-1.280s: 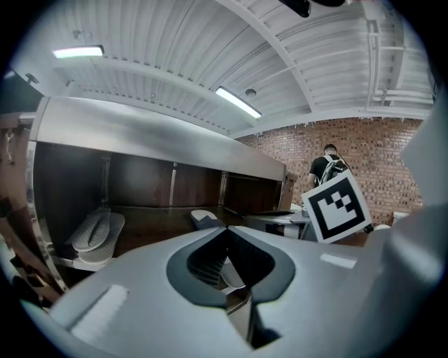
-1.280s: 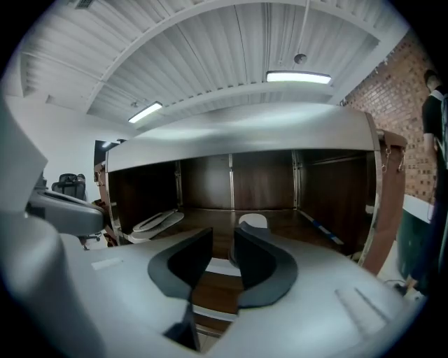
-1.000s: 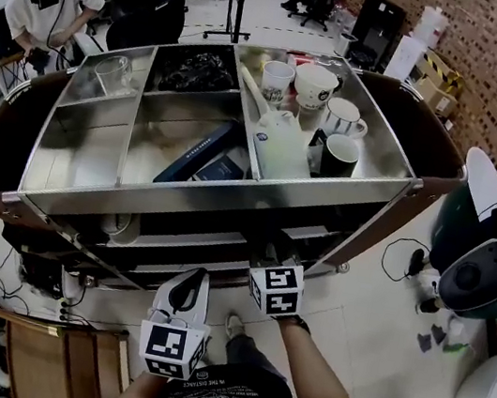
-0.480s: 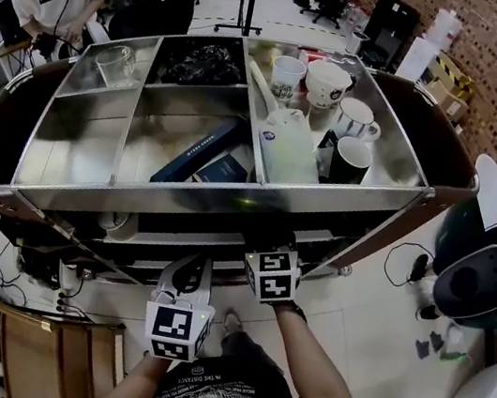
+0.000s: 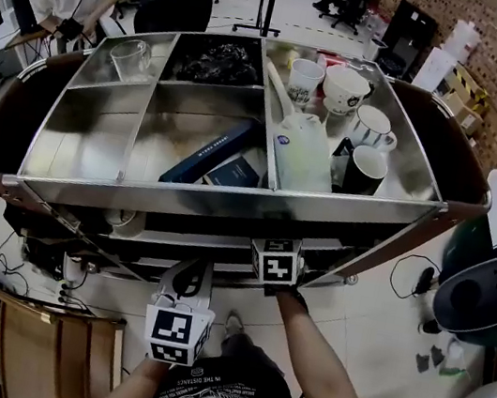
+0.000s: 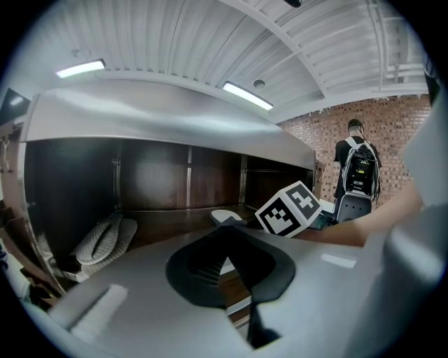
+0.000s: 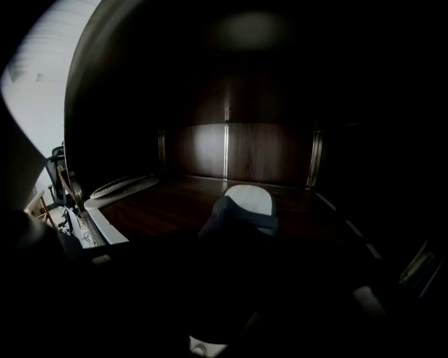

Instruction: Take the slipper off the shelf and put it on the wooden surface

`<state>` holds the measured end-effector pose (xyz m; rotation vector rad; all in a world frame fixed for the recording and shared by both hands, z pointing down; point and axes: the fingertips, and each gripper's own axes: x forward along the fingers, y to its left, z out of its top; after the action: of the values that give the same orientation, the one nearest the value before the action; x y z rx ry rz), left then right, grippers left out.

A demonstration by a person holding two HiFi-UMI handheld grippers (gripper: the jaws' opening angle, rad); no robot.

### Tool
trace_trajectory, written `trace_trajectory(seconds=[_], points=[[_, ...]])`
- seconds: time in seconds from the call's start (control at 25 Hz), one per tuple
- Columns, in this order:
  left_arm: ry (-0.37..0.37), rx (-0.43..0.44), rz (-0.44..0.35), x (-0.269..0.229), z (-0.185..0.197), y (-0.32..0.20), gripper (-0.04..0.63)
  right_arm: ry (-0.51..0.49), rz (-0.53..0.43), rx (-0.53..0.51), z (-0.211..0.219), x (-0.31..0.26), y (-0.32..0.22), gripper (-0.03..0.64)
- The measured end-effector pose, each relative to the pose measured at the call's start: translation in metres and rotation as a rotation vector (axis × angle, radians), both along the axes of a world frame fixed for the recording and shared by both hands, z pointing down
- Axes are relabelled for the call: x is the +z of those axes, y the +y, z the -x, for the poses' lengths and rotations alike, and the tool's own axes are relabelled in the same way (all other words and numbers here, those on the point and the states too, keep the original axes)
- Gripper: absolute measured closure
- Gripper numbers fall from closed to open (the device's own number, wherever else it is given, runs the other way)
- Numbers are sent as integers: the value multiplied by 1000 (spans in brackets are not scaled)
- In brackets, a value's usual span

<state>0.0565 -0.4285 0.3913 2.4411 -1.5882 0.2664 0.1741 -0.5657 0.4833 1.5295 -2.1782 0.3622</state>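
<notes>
The right gripper (image 5: 276, 261) is reaching under the cart's steel tray (image 5: 230, 196) into the dark wooden shelf (image 7: 161, 206). Its jaws are standing wide, having just been opening, and are pressing on nothing. The dark slipper (image 7: 241, 208) is lying flat on the shelf straight ahead of them; whether they are touching it cannot be told in the gloom. The left gripper (image 5: 185, 292) is clamping a grey slipper (image 6: 336, 280), holding it in front of the cart just below the tray's front rim.

The tray is showing several compartments:
- **Rear left:** it is holding a clear measuring cup (image 5: 132, 58).
- **Rear middle:** it is holding a dark crumpled mass (image 5: 217, 64).
- **Front middle:** it is holding a long blue box (image 5: 211, 151) with a smaller dark box (image 5: 234, 172) just beside it.
- **Right:** it is carrying a white mug (image 5: 305, 79), a wider white cup (image 5: 346, 89), a striped mug (image 5: 372, 126), a black mug (image 5: 365, 169) and a clear jug (image 5: 303, 150).

The dark slipper is showing a dark upper over a pale insole, with the pale end pointing toward the shelf's back wall. The grey slipper is showing a pale, smooth outside and a dark oval opening with ribbed lining inside. A ribbed grey item (image 6: 105, 241) is resting at the shelf's left end, well apart from the dark slipper.
</notes>
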Motion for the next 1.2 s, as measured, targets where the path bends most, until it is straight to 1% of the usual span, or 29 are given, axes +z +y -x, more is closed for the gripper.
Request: trace_trajectory(seconds=[0.16, 0.2, 0.28, 0.32, 0.52, 0.68, 0.92, 1.2], points=[[-1, -13, 5, 2, 4, -3, 591, 47, -18, 9, -1, 3, 0, 436], [0, -15, 5, 2, 4, -4, 591, 51, -20, 11, -2, 3, 0, 450], [1, -14, 6, 2, 3, -5, 591, 52, -20, 16, -3, 4, 0, 515], [1, -11, 7, 3, 2, -4, 591, 50, -21, 17, -4, 5, 0, 533], [-1, 4, 13, 5, -2, -1, 591, 52, -24, -4, -5, 4, 3, 589], [0, 1, 14, 7, 0, 1, 591, 59, -38, -24, -4, -2, 8, 603], [8, 2, 17, 6, 2, 4, 591, 52, -62, -24, 1, -10, 20, 606], [16, 12, 16, 5, 2, 10, 591, 85, -89, -37, 7, -15, 34, 606]])
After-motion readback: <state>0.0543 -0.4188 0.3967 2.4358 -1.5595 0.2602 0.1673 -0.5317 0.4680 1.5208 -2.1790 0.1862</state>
